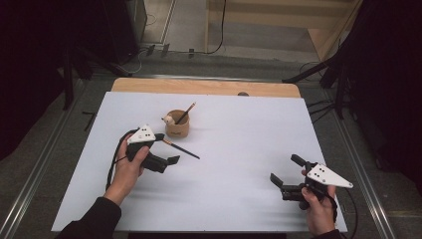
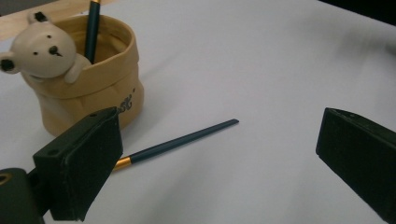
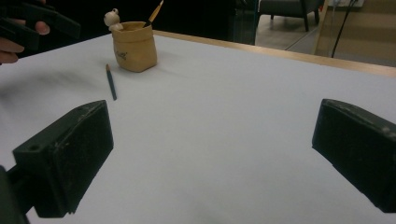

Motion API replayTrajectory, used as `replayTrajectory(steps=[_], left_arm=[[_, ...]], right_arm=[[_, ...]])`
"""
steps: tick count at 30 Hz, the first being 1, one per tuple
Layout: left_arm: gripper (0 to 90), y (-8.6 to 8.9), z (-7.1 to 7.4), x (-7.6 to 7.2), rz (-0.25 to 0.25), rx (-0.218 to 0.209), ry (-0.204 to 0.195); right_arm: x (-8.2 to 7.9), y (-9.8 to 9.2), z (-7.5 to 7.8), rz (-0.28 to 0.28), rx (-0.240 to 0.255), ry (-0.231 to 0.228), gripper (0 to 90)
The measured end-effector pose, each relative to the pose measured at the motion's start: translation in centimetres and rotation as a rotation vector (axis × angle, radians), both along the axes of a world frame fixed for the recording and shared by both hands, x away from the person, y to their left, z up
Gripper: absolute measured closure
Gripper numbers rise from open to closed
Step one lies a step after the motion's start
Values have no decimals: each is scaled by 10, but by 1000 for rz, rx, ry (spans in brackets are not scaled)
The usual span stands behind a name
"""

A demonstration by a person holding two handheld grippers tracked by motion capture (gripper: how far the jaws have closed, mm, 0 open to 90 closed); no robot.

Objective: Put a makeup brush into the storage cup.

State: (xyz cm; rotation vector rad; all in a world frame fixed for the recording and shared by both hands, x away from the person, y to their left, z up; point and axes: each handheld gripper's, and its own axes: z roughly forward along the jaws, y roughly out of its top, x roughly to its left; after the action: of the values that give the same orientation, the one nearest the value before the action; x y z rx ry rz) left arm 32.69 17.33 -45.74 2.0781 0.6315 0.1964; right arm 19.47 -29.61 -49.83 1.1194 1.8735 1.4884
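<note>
The left gripper (image 1: 166, 148) hung just above the white table sheet (image 1: 239, 164) with its jaws spread wide and nothing between them. The dark pencil (image 1: 181, 149) lay flat on the sheet just ahead of those jaws — in the left gripper view the pencil (image 2: 180, 143) ran from behind the near jaw, where its gold band showed, out into the gap, with its far end pointing away and to that view's right. It touched neither jaw.

Beyond the pencil and slightly to the side of the left gripper stood the tan pencil cup (image 1: 177, 124), upright, with a small bear figure (image 1: 168, 119) leaning over its rim. A second pencil (image 1: 186, 113) stood tilted inside it. In the left gripper view the cup (image 2: 88, 88) sat close behind the near jaw, beside the lying pencil but apart from it.

The right gripper (image 1: 284, 175) was held low over the sheet, well apart from the left one, its jaws likewise gaping and empty. From its own camera the cup (image 3: 134, 46) and the lying pencil (image 3: 111, 82) showed far ahead and to the left — the pencil just in front of the cup — and the person's left hand (image 3: 14, 39) appeared at the upper left edge.
</note>
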Motion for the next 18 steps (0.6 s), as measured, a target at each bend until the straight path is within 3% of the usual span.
replayTrajectory(steps=[13,15,18], left_arm=[[12,-13,-1,16,-66,74,37],[62,-14,-1,17,-59,83,38],[65,-15,-3,20,-65,96,44]], right_arm=[[0,1,0,3,-7,1,0],[0,2,0,0,-8,1,0],[0,2,0,3,-9,2,0]])
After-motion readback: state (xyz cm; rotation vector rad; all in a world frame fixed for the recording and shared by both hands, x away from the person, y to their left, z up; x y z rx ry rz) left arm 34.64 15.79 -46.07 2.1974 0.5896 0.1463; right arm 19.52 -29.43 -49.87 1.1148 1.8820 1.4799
